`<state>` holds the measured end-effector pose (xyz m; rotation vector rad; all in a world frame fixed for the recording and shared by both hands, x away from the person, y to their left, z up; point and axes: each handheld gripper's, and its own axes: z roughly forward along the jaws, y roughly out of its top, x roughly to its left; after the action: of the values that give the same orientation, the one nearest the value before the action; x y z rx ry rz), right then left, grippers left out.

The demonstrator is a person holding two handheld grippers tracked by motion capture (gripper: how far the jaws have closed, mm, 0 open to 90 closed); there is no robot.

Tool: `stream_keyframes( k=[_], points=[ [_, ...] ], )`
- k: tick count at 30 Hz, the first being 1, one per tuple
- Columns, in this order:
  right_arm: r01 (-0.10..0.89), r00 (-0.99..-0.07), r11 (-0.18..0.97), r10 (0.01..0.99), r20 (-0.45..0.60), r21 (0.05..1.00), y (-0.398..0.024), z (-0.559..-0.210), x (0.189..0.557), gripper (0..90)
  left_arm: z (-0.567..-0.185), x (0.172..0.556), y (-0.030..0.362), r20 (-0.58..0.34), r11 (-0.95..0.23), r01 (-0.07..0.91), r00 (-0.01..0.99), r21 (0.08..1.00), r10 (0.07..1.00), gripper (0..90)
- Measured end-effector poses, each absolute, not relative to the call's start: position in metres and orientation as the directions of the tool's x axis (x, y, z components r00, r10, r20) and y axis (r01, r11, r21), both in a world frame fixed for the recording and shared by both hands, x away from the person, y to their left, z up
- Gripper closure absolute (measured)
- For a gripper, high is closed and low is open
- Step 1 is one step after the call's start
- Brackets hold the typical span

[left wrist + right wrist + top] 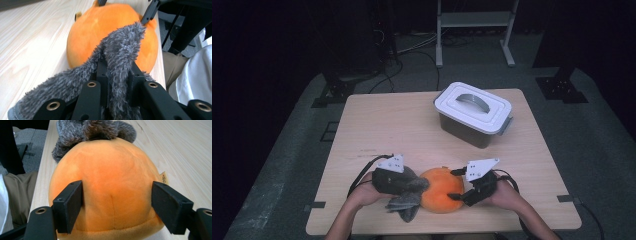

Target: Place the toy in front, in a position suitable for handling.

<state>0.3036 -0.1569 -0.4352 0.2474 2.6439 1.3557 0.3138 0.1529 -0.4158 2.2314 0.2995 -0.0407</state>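
The orange plush (441, 190) lay at the table's (412, 125) near edge, the right gripper (460, 185) clamping its sides. The left gripper (414, 184) pinched the grey fur piece (120, 52) shut against it. Farther back stood a lidded box (473, 114), contents hidden. The right gripper view showed a side tag (163, 178).

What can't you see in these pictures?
- Inside the lidded plastic box: high view, its white lid covers it.
- Underside of the orange plush toy: right gripper view, its own body hides it.
- Left gripper pads: left gripper view, grey fuzzy cloth covers them.
- Toy's small label: print too small.
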Motion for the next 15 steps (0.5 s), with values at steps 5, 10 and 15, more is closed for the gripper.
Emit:
stream_keyframes(
  k=[5,10,15],
  points=[
    [0.065,-0.976,0.581,0.208,-0.071,0.811,-0.152,-0.435,0.312,25.7,-0.410,0.319,0.147,-0.132,-0.575,0.217,0.974,0.789,0.187,76.1],
    [0.075,-0.978,0.570,0.204,-0.053,0.818,-0.146,-0.436,0.317,27.3,-0.402,0.322,0.137,-0.115,-0.569,0.191,0.979,0.800,0.166,76.1],
    [0.083,-0.979,0.571,0.202,-0.041,0.817,-0.150,-0.438,0.318,29.3,-0.408,0.323,0.145,-0.128,-0.568,0.218,0.973,0.793,0.193,75.8]
  ],
)
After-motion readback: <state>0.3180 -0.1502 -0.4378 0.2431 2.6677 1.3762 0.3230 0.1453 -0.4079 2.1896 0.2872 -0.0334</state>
